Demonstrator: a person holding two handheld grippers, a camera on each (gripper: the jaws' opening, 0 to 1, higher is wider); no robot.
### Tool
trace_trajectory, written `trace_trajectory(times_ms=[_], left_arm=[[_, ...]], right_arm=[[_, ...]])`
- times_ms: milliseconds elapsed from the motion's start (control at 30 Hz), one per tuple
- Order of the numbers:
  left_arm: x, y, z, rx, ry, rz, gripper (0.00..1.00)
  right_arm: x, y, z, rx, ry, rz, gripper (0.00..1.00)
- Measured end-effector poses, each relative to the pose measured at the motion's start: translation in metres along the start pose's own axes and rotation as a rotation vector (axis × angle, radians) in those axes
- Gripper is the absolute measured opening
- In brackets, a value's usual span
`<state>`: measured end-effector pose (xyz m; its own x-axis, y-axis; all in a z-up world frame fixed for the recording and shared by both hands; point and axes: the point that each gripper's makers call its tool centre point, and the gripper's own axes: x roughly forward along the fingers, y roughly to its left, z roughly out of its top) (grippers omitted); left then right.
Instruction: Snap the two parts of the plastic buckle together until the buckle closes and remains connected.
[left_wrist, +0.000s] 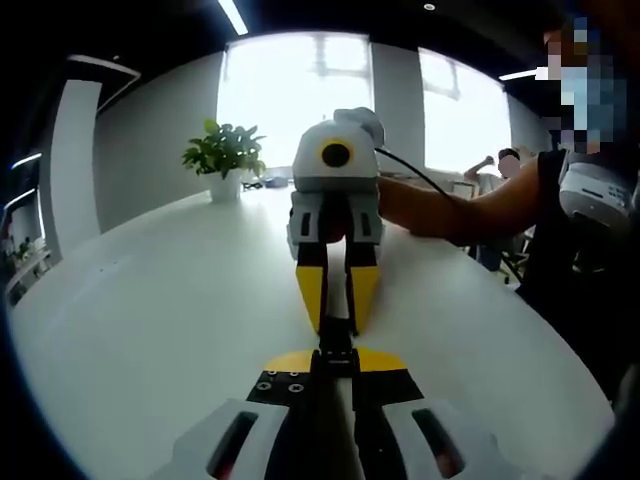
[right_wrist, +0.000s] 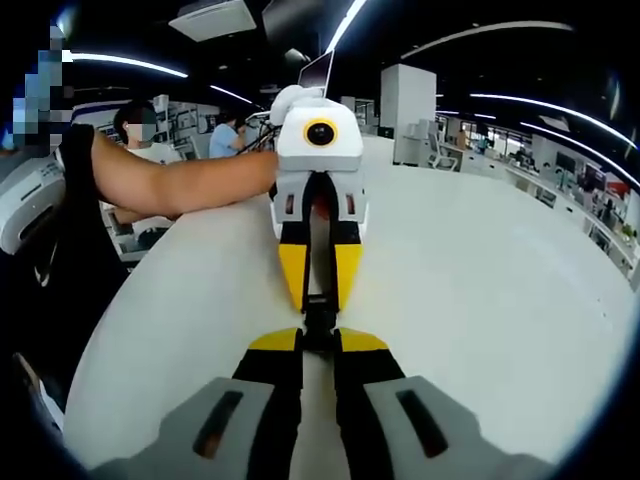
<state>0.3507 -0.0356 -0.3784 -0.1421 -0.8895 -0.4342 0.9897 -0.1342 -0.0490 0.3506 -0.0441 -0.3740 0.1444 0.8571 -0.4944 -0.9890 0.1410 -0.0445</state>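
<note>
Nose to nose: two grippers, one buckle

Left gripper (left_wrist: 335, 365) and right gripper (right_wrist: 318, 345) face each other tip to tip over one white desk (left_wrist: 150, 300). Each has its jaws clenched on an end of the black buckle (left_wrist: 335, 345), which spans between the two. One potted plant (left_wrist: 225, 160) stands far back.

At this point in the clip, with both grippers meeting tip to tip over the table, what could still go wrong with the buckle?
The black buckle sits squeezed between the left gripper and right gripper, and it is too hidden to tell whether it has latched; releasing now could let the halves part. Both grippers pinch only small ends of it, so a slight twist could pop a piece loose. A dropped part could slide on the smooth white table.
</note>
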Motion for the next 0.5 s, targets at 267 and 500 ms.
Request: trace_trajectory(times_ms=[267,500], left_arm=[[0.0,0.0,0.0,-0.005,0.001,-0.01,0.07],[0.002,-0.013,0.003,-0.004,-0.011,-0.038,0.07]], right_arm=[[0.0,0.001,-0.001,0.001,-0.012,0.02,0.09],[0.005,0.003,0.004,0.001,-0.015,0.032,0.09]])
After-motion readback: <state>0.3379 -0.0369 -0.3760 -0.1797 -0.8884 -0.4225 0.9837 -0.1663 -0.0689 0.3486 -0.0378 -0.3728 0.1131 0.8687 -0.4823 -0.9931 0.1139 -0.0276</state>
